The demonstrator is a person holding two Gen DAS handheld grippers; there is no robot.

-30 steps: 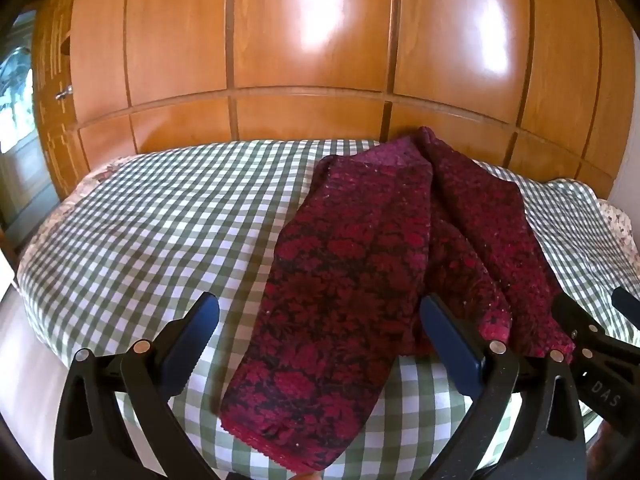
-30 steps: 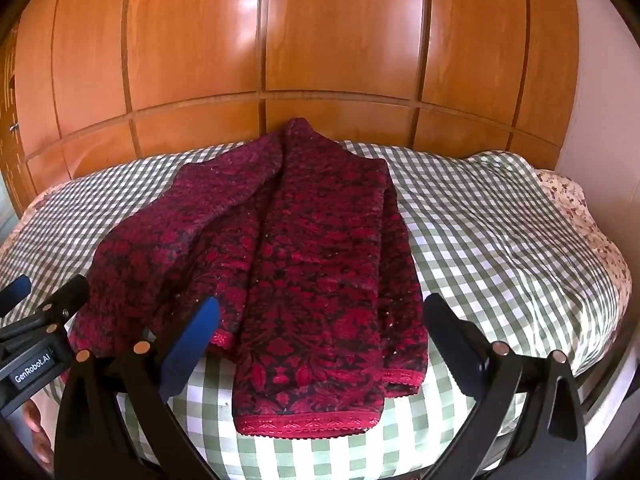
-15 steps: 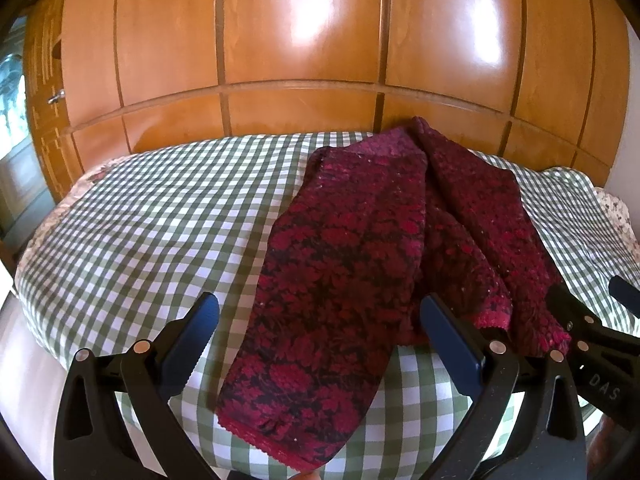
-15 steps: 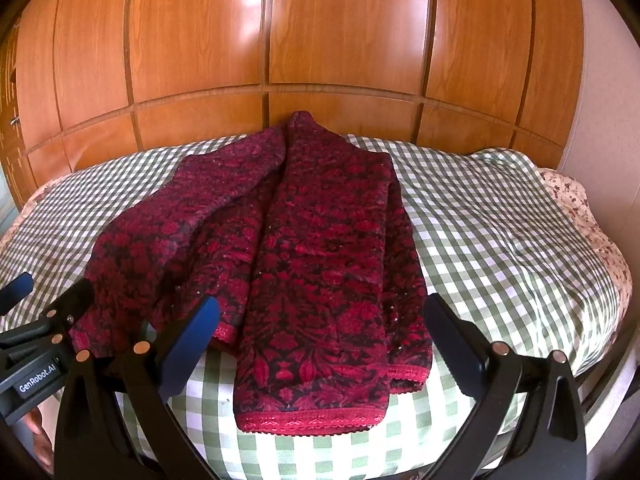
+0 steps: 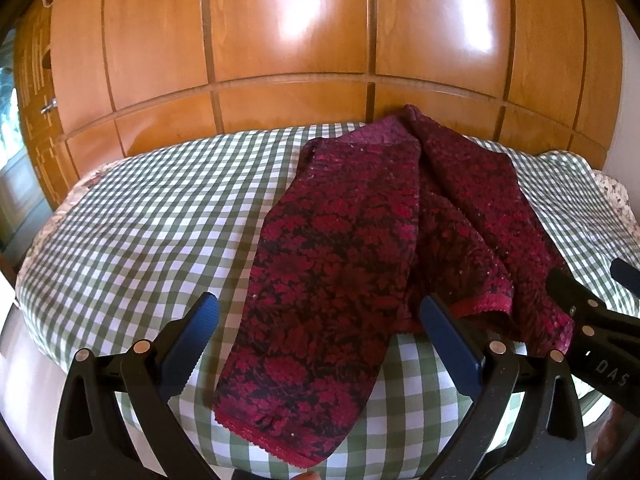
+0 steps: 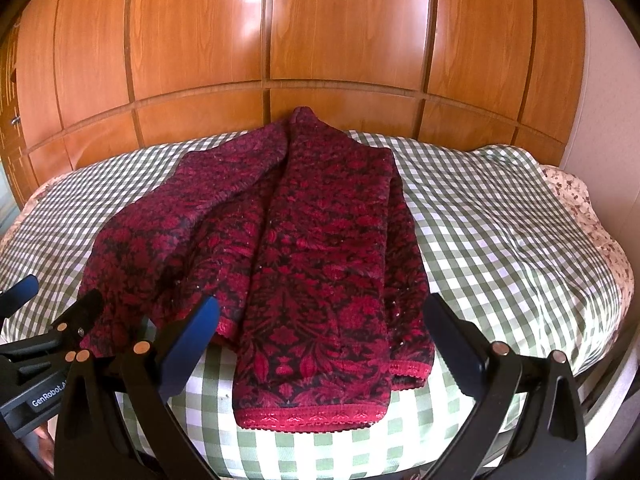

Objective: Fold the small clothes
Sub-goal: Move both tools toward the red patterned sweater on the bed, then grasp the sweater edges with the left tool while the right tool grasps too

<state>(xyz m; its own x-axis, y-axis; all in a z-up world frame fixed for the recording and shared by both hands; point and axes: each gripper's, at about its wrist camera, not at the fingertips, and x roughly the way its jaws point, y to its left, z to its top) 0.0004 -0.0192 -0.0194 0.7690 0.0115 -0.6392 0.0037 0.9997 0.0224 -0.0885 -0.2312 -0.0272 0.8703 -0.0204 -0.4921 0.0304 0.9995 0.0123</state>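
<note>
The red patterned garment [image 6: 312, 264] lies lengthwise on the bed [image 6: 500, 240], hems at its near edge, within reach of both grippers, left [image 5: 316, 344] and right [image 6: 320, 344], jaws apart and empty.

sweater [image 6: 320, 264]: thick knit cloth, nubbly matt pile, red-on-black floral, scalloped ribbed hem. bedcover [image 5: 132, 216]: smooth woven gingham cloth, matt, lightly creased. wardrobe [image 6: 340, 40]: wood panels, glossy varnish — bright window glare. left gripper [image 5: 318, 344] and right gripper [image 6: 322, 344]: matt black plastic, blue ridged pads [image 5: 448, 340], small metal pins.
</note>
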